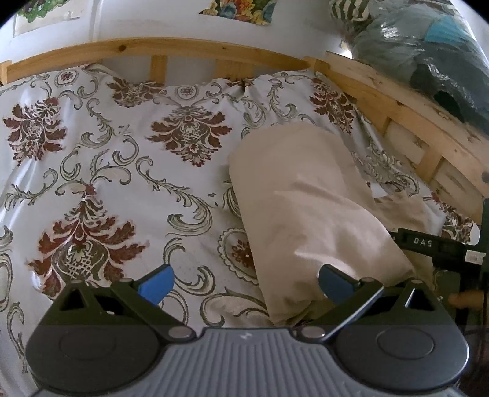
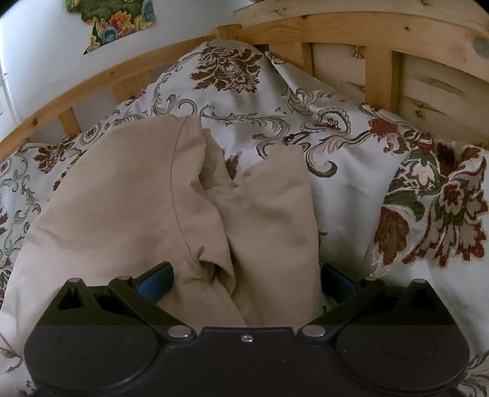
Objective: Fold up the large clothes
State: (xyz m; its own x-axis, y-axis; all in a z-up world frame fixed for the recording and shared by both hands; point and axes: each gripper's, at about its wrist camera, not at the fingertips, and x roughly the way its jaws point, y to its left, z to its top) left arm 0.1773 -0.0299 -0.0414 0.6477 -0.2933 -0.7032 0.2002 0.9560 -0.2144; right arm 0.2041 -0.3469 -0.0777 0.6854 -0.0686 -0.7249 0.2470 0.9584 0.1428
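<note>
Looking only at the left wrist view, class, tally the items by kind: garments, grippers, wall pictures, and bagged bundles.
Garments: 1, the beige garment
Grippers: 2, left gripper and right gripper
Wall pictures: 2
Bagged bundles: 1
Total: 6

beige garment's (image 2: pixel 137 207) near end hidden behind right tongs (image 2: pixel 244 282)

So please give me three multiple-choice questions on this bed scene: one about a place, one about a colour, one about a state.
1. Where does the garment lie?
A. on the patterned bedspread
B. on the floor
C. over the wooden rail

2. What colour is the garment?
A. blue
B. beige
C. black

3. How is the right gripper?
A. shut on cloth
B. out of view
C. open, with cloth between its fingers

Answers: 1 A, the spread surrounds it; 2 B, plain beige in both views; 3 C, the blue pads stand far apart.
</note>
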